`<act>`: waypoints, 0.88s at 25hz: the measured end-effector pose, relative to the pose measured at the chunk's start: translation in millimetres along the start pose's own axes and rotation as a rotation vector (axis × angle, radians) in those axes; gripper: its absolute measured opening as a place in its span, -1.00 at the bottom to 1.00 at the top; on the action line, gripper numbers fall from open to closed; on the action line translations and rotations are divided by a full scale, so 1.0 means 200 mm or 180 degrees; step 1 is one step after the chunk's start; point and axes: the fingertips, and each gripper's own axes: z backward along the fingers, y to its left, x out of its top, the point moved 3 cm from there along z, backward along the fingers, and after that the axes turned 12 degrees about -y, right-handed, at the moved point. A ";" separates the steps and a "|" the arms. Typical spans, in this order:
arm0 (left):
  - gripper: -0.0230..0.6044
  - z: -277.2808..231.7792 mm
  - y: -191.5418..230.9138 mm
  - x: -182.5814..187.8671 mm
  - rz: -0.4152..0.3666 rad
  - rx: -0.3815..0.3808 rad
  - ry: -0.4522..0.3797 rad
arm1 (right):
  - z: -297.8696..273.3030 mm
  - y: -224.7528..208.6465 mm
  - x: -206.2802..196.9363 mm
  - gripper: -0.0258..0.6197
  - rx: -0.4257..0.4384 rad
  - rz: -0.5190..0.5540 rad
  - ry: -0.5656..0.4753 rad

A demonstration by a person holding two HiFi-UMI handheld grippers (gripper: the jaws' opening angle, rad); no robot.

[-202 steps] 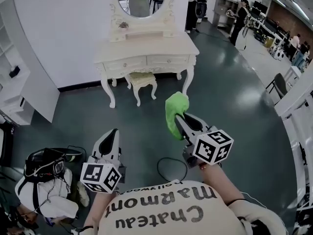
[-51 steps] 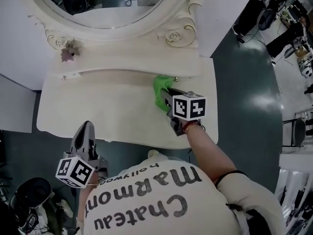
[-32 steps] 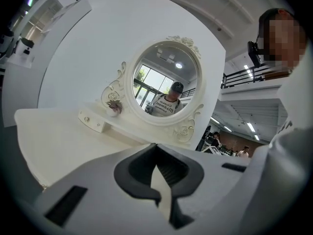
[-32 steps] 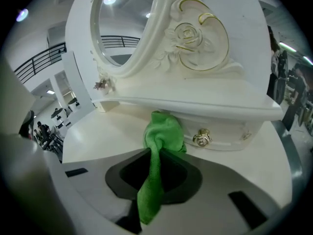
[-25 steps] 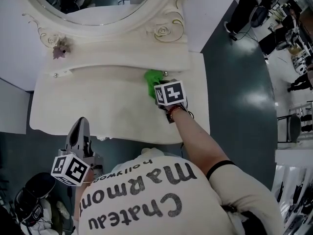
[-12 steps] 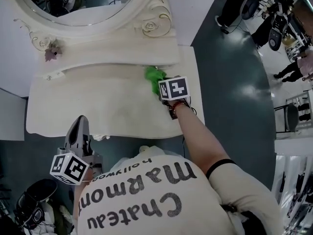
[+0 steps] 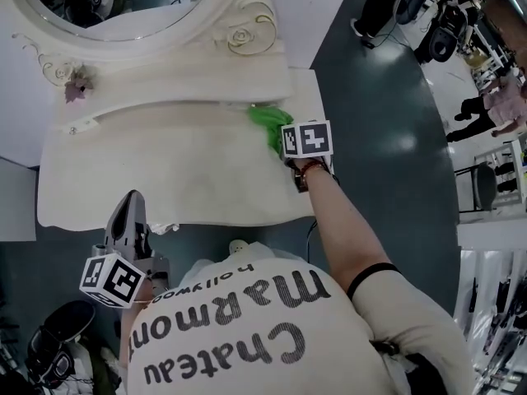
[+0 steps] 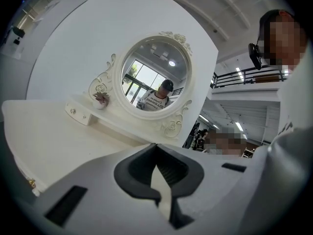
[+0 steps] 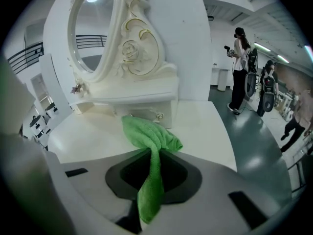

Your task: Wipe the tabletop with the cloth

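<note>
Left tool (image 7: 129, 206) hangs just off the tabletop's (image 7: 165, 171) front edge, well short of the mirror (image 7: 115, 6), its jaws closed together with nothing between them. Farther in, the right tool (image 7: 286, 141) is clamped on the green cloth (image 7: 267, 121), which lies bunched on the tabletop just below the mirror's right side.

There was one green cloth (image 7: 268, 124). There were two grippers: the left gripper (image 7: 132, 197) and the right gripper (image 9: 149, 153). There was one white table (image 7: 165, 179), one round mirror (image 7: 115, 6) and one little flower (image 7: 74, 89).
</note>
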 end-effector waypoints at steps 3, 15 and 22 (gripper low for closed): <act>-0.90 0.01 0.01 0.02 0.0001 0.0025 -0.0032 | 0.00 -0.01 0.00 -0.72 -0.0011 0.0035 0.0008; -0.90 0.05 0.06 0.03 0.0012 0.0092 -0.0073 | 0.04 -0.18 -0.01 -0.72 -0.0211 -0.0262 -0.0056; -0.90 0.04 0.05 0.04 0.0016 0.0063 -0.0061 | 0.11 -0.36 -0.03 -0.72 -0.0464 -0.0314 -0.0084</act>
